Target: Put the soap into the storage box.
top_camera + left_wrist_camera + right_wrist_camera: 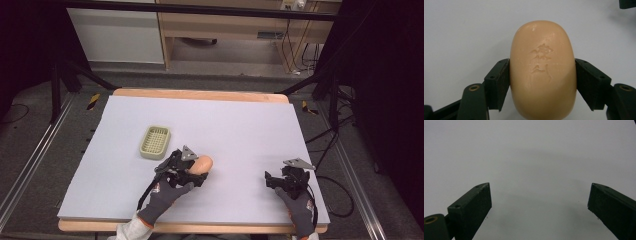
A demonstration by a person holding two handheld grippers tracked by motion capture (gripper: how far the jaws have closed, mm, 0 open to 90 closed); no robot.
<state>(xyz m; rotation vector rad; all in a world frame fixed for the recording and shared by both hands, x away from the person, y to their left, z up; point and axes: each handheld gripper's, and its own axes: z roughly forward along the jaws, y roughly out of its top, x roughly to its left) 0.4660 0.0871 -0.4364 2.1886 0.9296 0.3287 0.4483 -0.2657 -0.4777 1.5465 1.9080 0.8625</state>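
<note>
Clearly mid-carry: bar of soap (543, 72) clamped across its middle between the two black jaws of the left gripper (192, 172), stamped face up toward the camera in the left gripper view, rounded end poking out past the jaw tips. Seen from the high view low over the grey table mat (240, 130), just right of and nearer than the pale green soap dish (154, 142), not touching it. Likely next: swing left and forward to bring the bar over the dish, line its long side with the tray, lower until seated, then spread the jaws; care needed, since a smooth rounded bar may slip or twist in the pads. Left hand (162, 195) gloved, reaching in from the bottom edge, wrist angled up and to the right. Right gripper (280, 181) parked near the right front of the mat, jaws spread wide over bare surface, holding nothing.
</note>
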